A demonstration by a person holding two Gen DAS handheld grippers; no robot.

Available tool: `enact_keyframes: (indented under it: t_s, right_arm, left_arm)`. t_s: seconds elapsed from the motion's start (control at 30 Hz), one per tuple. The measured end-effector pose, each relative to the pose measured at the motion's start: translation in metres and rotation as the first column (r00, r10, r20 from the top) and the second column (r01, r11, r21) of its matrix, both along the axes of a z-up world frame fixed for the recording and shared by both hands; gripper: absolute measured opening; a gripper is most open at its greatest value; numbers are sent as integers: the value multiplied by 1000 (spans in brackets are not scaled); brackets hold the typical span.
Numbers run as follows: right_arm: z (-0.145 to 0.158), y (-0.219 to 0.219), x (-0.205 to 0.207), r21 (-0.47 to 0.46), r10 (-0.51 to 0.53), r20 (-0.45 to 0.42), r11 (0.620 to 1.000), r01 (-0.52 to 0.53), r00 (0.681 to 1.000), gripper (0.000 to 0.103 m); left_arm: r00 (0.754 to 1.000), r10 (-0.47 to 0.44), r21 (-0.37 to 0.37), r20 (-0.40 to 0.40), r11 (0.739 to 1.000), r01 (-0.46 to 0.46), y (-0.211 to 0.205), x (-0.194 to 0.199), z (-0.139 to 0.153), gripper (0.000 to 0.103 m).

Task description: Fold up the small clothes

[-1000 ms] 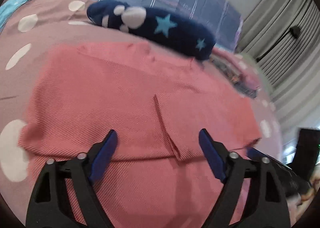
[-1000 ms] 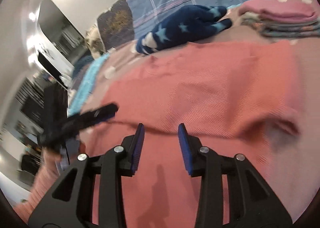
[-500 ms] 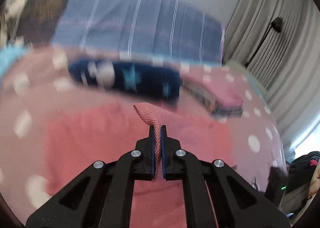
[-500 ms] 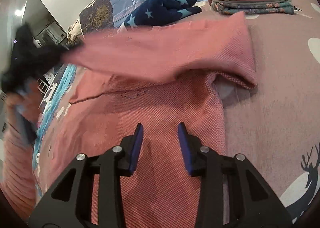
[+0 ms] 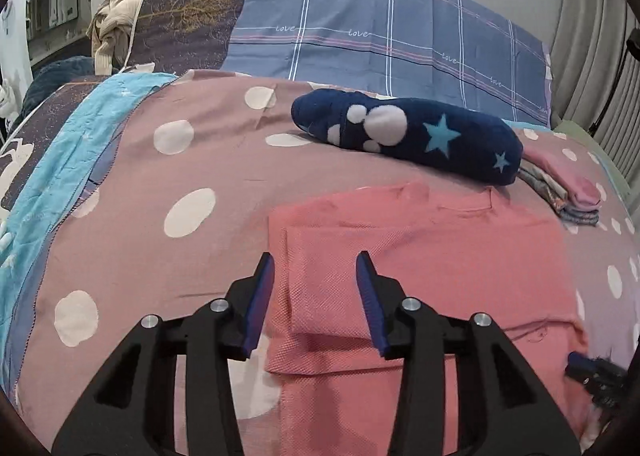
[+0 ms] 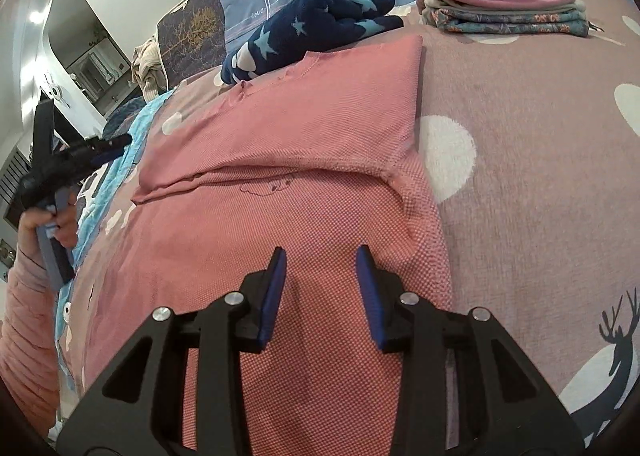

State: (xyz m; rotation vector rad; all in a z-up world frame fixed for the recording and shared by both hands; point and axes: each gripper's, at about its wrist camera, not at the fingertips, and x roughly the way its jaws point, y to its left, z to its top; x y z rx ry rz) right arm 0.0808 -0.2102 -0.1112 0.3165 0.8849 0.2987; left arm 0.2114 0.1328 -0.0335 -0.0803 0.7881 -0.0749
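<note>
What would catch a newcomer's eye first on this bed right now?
The pink shirt spread across the middle of the spotted bedcover, one side folded over onto it. Behind it lies a navy star-patterned garment, with a small stack of folded clothes at the far right. The left gripper is opening above the shirt, holding nothing.

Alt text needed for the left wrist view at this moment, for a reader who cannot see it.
The left gripper, jaws opening and empty, hovers over a pink garment with one side folded in, lying on a dotted bedspread. Behind it sit a navy star-patterned bundle, a stack of folded clothes and a plaid pillow.
</note>
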Motion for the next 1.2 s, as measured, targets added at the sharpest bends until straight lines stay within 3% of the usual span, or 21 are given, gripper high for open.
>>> enact_keyframes:
  t_s: [0.1, 0.2, 0.27, 0.3, 0.37, 0.4, 0.47, 0.57, 0.63, 0.67, 0.77, 0.83, 0.9, 0.93, 0.97, 1.0, 1.07, 1.2]
  right_arm:
    - [9, 3, 3, -30, -30, 24, 999, 31, 999, 37]
    - [17, 9, 14, -29, -18, 42, 999, 19, 999, 33]
    - [15, 13, 24, -29, 7, 28, 1000, -6, 1000, 32]
    - [12, 13, 29, -56, -11, 19, 998, 12, 1000, 28]
    - [5, -1, 36, -194, -155, 6, 969, 153, 988, 3]
    - [1, -21, 34, -161, -232, -3, 960, 228, 973, 0]
    - [-3, -43, 30, -35, -267, -44, 964, 265, 963, 0]
    - [6, -35, 22, -121, -247, -16, 962, 243, 969, 0]
    - [10, -31, 21, -128, -235, -11, 964, 231, 972, 0]
    - [13, -27, 21, -119, -214, -8, 970, 212, 977, 6]
    - [23, -3, 28, -114, -79, 32, 990, 82, 996, 8]
    - [20, 9, 40, -125, -18, 7, 992, 19, 1000, 9]
    - [12, 6, 52, -160, -82, -15, 984, 79, 997, 9]
    - [8, -6, 54, -206, -170, -8, 965, 165, 985, 0]
    - [4, -26, 54, -174, -240, 6, 956, 237, 971, 0]
    - [-2, -50, 51, -31, -278, -33, 960, 277, 960, 0]
    - [-5, -69, 46, 81, -304, -81, 947, 310, 949, 0]
    - [9, -64, 38, 19, -265, -96, 963, 268, 959, 0]
  left_arm:
    - [999, -51, -33, -6, 998, 50, -5, -4, -6, 43]
    - [994, -93, -15, -52, 996, 92, -22, 0, -27, 43]
    - [988, -107, 0, -113, 994, 107, -33, 6, -53, 52]
    - [987, -106, 19, -117, 994, 109, -38, 5, -61, 55]
    - [991, -114, 91, -68, 989, 120, -49, -3, -66, 63]
    - [991, -116, 101, -64, 987, 122, -51, -5, -64, 65]
    - [989, -131, 87, -66, 987, 136, -51, -10, -62, 72]
    - [985, -163, 68, -62, 984, 167, -47, -14, -56, 72]
    - [985, -168, 43, -26, 985, 169, -43, -19, -46, 73]
    - [985, -170, 26, -12, 985, 170, -42, -20, -43, 73]
    - [988, -154, -5, -2, 988, 154, -39, -15, -41, 73]
    - [990, -136, -17, -30, 991, 135, -39, -6, -47, 73]
    - [989, -132, -33, -62, 991, 130, -38, 0, -54, 73]
    - [990, -123, -38, -76, 992, 120, -35, 1, -58, 73]
    - [989, -129, -50, -68, 991, 126, -33, -1, -58, 73]
    - [988, -140, -65, -59, 989, 136, -30, -5, -57, 73]
    - [986, -162, -91, -41, 983, 157, -26, -11, -51, 74]
    - [991, -137, -81, 12, 987, 137, -17, -11, -36, 76]
